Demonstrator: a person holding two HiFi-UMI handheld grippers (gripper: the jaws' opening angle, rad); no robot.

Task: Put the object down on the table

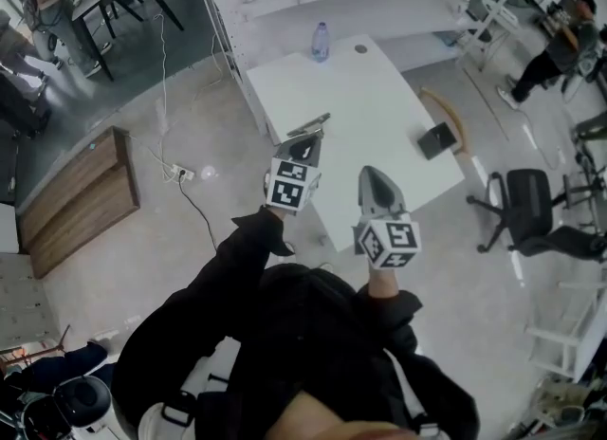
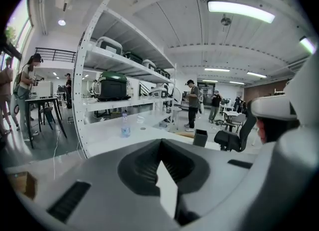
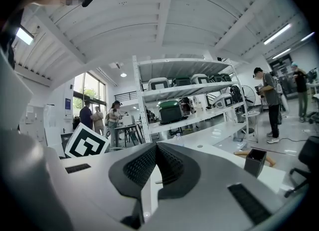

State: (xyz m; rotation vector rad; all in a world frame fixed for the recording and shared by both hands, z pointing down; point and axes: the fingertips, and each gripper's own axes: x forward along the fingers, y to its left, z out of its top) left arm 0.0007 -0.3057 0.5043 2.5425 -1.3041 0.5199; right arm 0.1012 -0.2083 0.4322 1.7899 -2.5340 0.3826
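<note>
My left gripper [image 1: 316, 125] and right gripper [image 1: 372, 174] are both clenched on nothing above the near edge of the smooth white table [image 1: 360, 97]. The square black box [image 1: 437, 140] stands by its right edge, with open grey floor [image 1: 190, 267] around.

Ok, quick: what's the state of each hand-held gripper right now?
Left hand-held gripper: closed, nothing between the jaws.
Right hand-held gripper: closed, nothing between the jaws.
</note>
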